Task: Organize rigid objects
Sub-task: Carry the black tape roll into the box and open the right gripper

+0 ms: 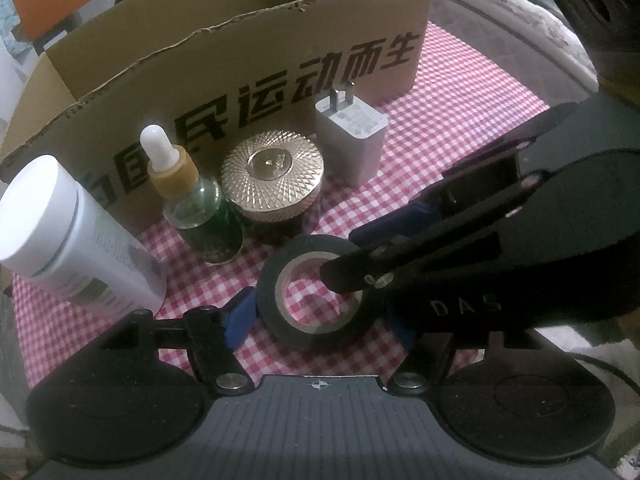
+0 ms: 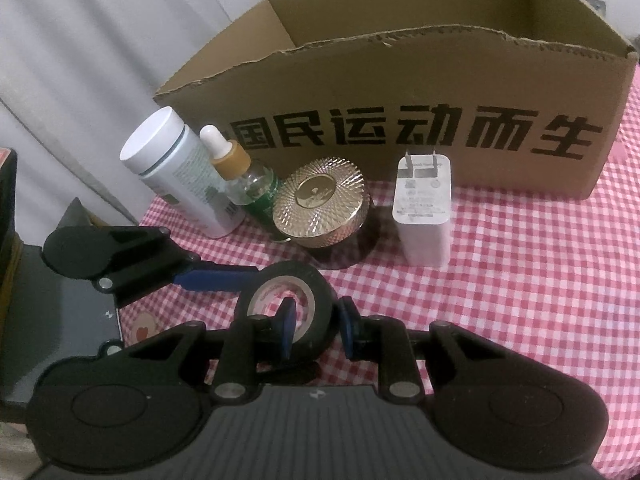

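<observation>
- Right tongs point(image 2: 314, 326) are narrowed on the tape roll's point(image 2: 286, 300) wall, one blue pad inside the core, one outside. Thin-wall pinch; the roll could pivot or slip when lifted.
- Left tongs point(image 1: 320, 316) stand wide around the same roll, which lies on the checkered bench point(image 1: 460, 120). Whether their pads touch it is unclear. A squeeze now could fight the right grip.
- Just behind: dropper bottle point(image 1: 192, 204), gold-lidded jar point(image 1: 272, 176), white bottle point(image 1: 72, 240), charger point(image 1: 352, 140). A swinging roll could topple the upright ones.
- Farthest: cardboard box point(image 1: 240, 52), likely the destination; its ragged rim may snag the roll.
</observation>
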A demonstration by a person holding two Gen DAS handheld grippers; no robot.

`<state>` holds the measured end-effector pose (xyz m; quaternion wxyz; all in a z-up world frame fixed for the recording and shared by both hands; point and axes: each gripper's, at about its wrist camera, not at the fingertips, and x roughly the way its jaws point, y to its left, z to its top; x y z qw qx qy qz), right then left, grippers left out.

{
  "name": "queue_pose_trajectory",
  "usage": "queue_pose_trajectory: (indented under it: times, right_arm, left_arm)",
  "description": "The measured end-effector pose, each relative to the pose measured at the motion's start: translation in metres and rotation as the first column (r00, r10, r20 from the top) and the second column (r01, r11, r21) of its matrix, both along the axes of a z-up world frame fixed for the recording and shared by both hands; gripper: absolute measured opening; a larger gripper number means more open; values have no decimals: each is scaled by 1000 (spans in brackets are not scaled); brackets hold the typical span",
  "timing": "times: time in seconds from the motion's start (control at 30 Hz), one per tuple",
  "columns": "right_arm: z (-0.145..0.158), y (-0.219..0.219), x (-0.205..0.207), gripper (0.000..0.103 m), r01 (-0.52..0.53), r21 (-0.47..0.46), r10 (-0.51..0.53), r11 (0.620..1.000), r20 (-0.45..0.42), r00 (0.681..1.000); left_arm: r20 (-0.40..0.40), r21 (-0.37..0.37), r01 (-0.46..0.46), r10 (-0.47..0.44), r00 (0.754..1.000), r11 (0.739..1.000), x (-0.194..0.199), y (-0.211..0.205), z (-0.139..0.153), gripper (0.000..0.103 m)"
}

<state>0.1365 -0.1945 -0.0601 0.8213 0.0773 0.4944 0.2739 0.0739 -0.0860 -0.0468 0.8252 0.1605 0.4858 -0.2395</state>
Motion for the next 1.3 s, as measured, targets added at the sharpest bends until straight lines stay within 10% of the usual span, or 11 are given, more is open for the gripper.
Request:
queue_pose_trajectory:
  times: [0.4,0.9,1.3]
  right_arm:
    - [17,2,-17,20,2,2,-2,1000,73,997]
    - [141,-5,0,19,-59,42,39,997,366,930]
    - [111,-28,167,19,-37,136,32,990,34,999]
  left_arm:
    - [63,-30,-16,18,998,999,-18,10,28,66]
    - [255,-80,-34,53,966,996,26,15,132,66]
    - [-30,-19,-89,88,996,996,156,-8,91,66]
